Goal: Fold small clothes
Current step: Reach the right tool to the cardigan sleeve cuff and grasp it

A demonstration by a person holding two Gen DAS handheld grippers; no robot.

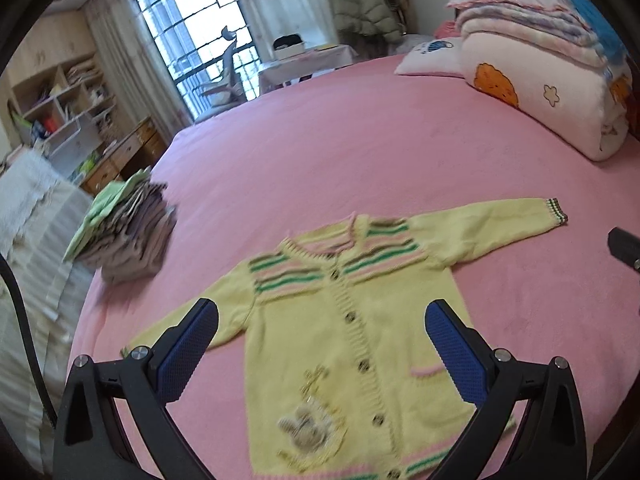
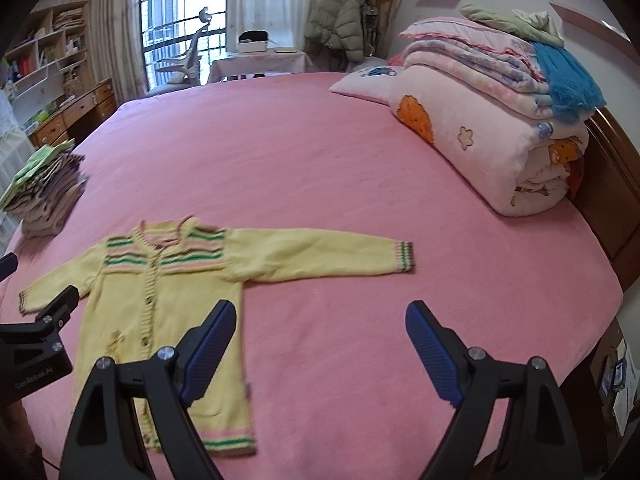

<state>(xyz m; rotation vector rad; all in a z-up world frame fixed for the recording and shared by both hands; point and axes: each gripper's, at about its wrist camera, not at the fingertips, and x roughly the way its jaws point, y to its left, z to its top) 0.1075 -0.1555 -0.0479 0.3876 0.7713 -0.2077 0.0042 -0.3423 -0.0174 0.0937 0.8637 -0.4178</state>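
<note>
A small yellow knitted cardigan (image 1: 360, 320) with pink, green and brown stripes lies flat and buttoned on the pink bed (image 1: 360, 152), both sleeves spread out. My left gripper (image 1: 322, 312) hovers open over its body, nothing between the blue pads. In the right wrist view the cardigan (image 2: 168, 280) lies at lower left, its right sleeve cuff (image 2: 406, 257) stretched toward the middle. My right gripper (image 2: 320, 312) stands open above bare sheet just right of the cardigan's body. The left gripper's body (image 2: 36, 344) shows at the left edge there.
A stack of folded clothes (image 1: 128, 232) sits near the bed's left edge. Rolled quilts and folded blankets (image 2: 500, 120) are piled at the headboard, with a pink pillow (image 2: 364, 80) beside them. Shelves, drawers and a window lie beyond the bed.
</note>
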